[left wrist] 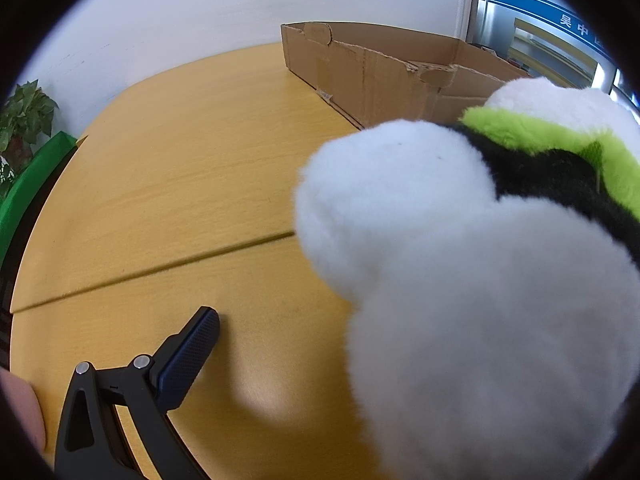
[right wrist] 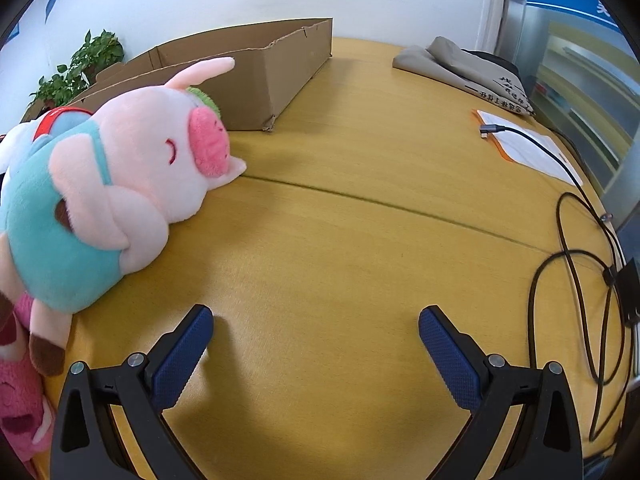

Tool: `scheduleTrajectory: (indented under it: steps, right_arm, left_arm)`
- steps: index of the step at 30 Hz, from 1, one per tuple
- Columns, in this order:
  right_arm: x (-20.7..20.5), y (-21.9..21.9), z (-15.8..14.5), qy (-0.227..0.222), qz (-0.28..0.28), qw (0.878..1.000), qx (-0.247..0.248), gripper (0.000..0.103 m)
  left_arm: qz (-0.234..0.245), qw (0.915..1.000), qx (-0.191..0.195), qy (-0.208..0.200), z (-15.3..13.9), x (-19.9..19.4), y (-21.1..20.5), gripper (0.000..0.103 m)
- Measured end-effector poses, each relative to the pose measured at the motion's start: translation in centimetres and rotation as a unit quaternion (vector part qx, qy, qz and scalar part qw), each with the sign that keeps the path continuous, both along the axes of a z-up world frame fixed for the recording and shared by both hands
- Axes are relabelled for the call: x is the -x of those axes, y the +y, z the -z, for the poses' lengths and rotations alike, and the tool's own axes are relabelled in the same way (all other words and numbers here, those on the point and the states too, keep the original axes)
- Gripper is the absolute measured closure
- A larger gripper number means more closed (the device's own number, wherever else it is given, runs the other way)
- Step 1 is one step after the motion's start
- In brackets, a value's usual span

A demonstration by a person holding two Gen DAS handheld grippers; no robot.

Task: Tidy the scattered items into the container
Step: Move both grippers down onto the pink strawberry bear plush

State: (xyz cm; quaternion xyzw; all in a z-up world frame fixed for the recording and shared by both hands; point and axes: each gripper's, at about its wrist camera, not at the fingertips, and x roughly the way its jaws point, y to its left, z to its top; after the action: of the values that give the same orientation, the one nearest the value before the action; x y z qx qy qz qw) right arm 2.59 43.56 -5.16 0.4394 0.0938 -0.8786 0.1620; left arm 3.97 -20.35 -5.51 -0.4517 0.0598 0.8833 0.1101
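Observation:
A big white plush toy [left wrist: 460, 260] with black and lime-green parts fills the right of the left wrist view and hides my left gripper's right finger. My left gripper [left wrist: 316, 316] looks open: its one visible finger [left wrist: 192, 352] stands wide to the left, touching nothing. Behind it stands the shallow cardboard box [left wrist: 360, 76]. In the right wrist view, a pink pig plush [right wrist: 132, 168] in a teal outfit lies on the table in front of the box [right wrist: 256, 80]. A dark pink plush [right wrist: 20, 392] lies under the pig's feet. My right gripper [right wrist: 316, 316] is open over bare table.
The wooden table [right wrist: 340, 240] has a seam across it. At the right lie a looped black cable [right wrist: 568, 272], a paper sheet [right wrist: 528, 144] and a grey bag [right wrist: 460, 64]. Potted plants [right wrist: 80, 68] stand behind the box. A green edge [left wrist: 32, 184] borders the table's left.

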Motion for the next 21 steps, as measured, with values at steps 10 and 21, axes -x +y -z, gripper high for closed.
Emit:
scheduleTrajectory:
  steps: [10,21]
  right_arm:
    - [-5.7,0.9,0.1,-0.001,0.067,0.998,0.001,0.000]
    - [-13.7,-1.6,-6.5,0.081,0.065,0.991,0.090,0.000]
  left_arm:
    - [-0.049,0.9988,-0.001,0.001,-1.1,-7.7,2.0,0.000]
    - [-0.162,0.9756,-0.078,0.126,-9.8,-19.5,4.4,0.000]
